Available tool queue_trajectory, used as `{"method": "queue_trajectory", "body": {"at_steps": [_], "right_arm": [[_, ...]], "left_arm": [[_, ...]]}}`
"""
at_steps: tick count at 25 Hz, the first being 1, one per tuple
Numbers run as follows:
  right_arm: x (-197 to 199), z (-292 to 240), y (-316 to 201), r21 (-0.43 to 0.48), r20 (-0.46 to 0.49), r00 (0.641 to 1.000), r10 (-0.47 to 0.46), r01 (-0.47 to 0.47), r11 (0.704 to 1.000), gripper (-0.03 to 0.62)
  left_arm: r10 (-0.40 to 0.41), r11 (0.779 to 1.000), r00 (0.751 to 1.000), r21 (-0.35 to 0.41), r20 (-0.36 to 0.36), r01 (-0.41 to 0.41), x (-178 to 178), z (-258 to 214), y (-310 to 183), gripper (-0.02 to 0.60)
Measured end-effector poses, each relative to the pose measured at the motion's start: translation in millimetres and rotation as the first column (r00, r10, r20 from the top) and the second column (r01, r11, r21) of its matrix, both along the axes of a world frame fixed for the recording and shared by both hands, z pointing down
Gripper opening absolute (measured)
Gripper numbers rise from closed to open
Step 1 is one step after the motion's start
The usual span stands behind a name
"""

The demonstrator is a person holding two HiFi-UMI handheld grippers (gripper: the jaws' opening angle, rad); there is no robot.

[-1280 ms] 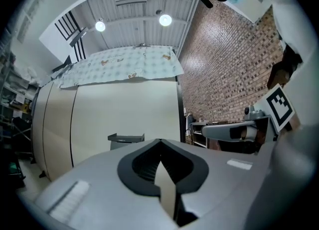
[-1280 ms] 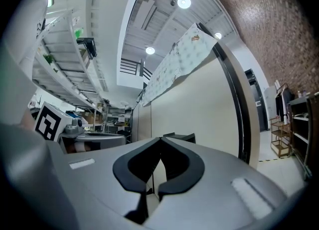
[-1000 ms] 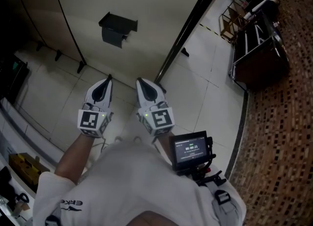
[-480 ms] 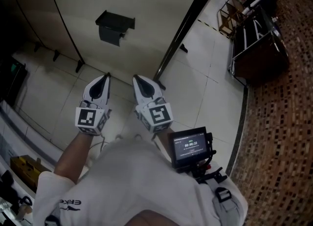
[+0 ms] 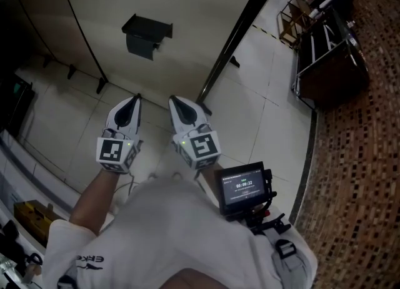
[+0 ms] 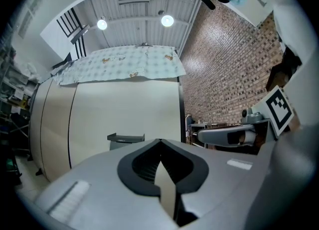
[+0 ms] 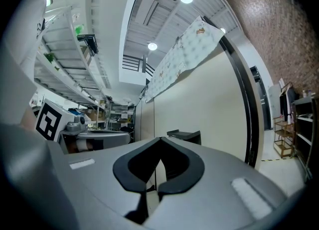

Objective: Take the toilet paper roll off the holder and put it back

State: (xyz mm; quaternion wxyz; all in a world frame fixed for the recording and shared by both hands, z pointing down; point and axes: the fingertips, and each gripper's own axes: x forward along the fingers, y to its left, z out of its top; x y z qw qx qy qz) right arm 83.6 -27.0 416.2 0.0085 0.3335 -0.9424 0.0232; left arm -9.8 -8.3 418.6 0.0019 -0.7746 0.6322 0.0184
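Note:
A black toilet paper holder [image 5: 148, 32] hangs on the cream partition wall, its flat lid over a dark grey shape; I cannot make out a roll on it. My left gripper [image 5: 137, 97] and right gripper [image 5: 171, 99] are held side by side below the holder and well short of it, both pointing toward the wall. Both are shut with nothing between the jaws. In the left gripper view the holder [image 6: 125, 138] shows just left of the closed tips [image 6: 160, 141]. In the right gripper view the holder [image 7: 184, 135] sits just right of the tips [image 7: 159, 139].
A black post [image 5: 240, 31] ends the partition on the right. Beyond it a dark cart [image 5: 328, 56] stands on white tiles beside brick-patterned flooring [image 5: 362, 156]. A small monitor [image 5: 244, 186] hangs at the person's chest. Shelving [image 5: 15, 181] runs along the left.
Both grippers have edged slightly forward toward the wall over the first half second, then held still. Both stay shut.

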Motion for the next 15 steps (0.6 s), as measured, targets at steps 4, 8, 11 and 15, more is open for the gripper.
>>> {"method": "queue_trajectory", "body": {"at_steps": [4,8,11,15], "right_arm": [[-3.5,2.3,-2.2,-0.002,-0.007,1.0,-0.001,0.001,1.0,0.011],[-5.3,-0.4,-4.9,-0.001,-0.001,1.0,0.007,-0.007,1.0,0.011],[-5.2,1.5,-6.1,0.0,-0.002,1.0,0.009,-0.009,1.0,0.011],[-6.5,-2.0,-7.3,-0.003,-0.009,1.0,0.012,-0.012,1.0,0.011]], "left_arm": [[-0.01,1.0,1.0,-0.021,-0.026,0.01,-4.6,4.2,-1.6,0.002],[-0.006,1.0,1.0,-0.014,-0.027,0.006,-6.3,4.5,-3.3,0.002],[-0.009,1.0,1.0,-0.012,-0.022,0.009,-8.1,3.8,-4.0,0.002],[-0.007,1.0,1.0,0.0,-0.007,0.007,-9.2,-1.4,-5.2,0.002]]}}
